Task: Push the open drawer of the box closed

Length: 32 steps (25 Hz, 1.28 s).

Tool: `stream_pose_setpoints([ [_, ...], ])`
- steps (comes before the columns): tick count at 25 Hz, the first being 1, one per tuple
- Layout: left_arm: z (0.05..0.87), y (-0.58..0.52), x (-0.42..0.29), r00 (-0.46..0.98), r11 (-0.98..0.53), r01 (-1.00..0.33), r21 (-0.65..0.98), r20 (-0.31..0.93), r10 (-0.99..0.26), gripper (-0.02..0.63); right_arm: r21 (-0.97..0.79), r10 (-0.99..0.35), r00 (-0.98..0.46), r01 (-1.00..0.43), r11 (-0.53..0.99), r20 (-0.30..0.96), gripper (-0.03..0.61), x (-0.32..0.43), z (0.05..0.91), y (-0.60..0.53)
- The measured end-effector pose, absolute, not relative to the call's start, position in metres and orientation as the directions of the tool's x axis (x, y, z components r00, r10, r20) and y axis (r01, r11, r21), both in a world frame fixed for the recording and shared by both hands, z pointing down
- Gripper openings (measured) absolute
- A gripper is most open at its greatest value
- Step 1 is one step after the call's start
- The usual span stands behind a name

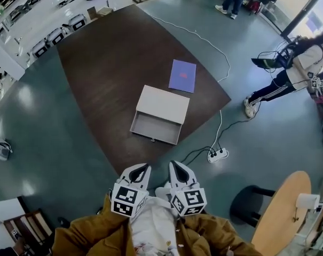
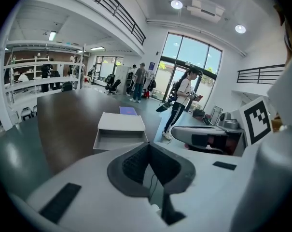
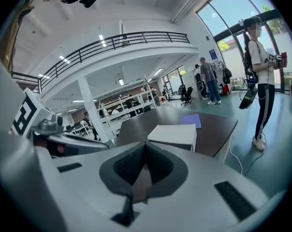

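Note:
A white box (image 1: 164,104) lies on the dark brown table (image 1: 108,57), its drawer (image 1: 155,128) pulled out toward me and empty. Both grippers hang low in the head view, close to my body and well short of the table. Nothing is held by the left gripper (image 1: 144,167) or the right gripper (image 1: 174,165); each has its jaws shut. Past the closed tips of the left gripper (image 2: 147,144) I see the drawer (image 2: 118,140) and the box (image 2: 121,122). The right gripper view shows the box (image 3: 173,133) from its side, beyond the right gripper (image 3: 146,143).
A purple sheet (image 1: 182,75) lies on the table behind the box. On the floor to the right are a white power strip (image 1: 218,154) and its cables. A round wooden table (image 1: 283,212) and a black stool (image 1: 247,204) stand at lower right. A person (image 1: 289,78) stands at right.

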State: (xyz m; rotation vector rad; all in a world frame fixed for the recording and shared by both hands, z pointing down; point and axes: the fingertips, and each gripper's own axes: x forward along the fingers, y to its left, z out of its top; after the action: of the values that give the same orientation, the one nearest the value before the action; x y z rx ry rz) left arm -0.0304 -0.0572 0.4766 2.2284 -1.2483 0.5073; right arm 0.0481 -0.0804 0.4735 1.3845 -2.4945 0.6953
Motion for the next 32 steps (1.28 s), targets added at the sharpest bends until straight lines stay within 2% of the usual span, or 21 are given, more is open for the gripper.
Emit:
stream_pose_setpoints([
  [10,0.507,-0.081,-0.046,0.512,-0.432,-0.854,0.289,0.611,-0.604,0.006,-0.305,-0.709,-0.537,-0.843,0.443,0.457,0.005,0.022,0.499,-0.095],
  [17,0.559,-0.105,-0.06,0.471,-0.401,-0.874,0.275,0.687,-0.554,0.006,-0.28,-0.669,-0.496,-0.867,0.412,0.553,0.005,0.016,0.545,-0.118],
  [32,0.641,-0.147,-0.074,0.407,-0.314,-0.909,0.275,0.747,-0.525,0.006,-0.245,-0.604,-0.412,-0.907,0.342,0.682,0.005,0.008,0.635,-0.143],
])
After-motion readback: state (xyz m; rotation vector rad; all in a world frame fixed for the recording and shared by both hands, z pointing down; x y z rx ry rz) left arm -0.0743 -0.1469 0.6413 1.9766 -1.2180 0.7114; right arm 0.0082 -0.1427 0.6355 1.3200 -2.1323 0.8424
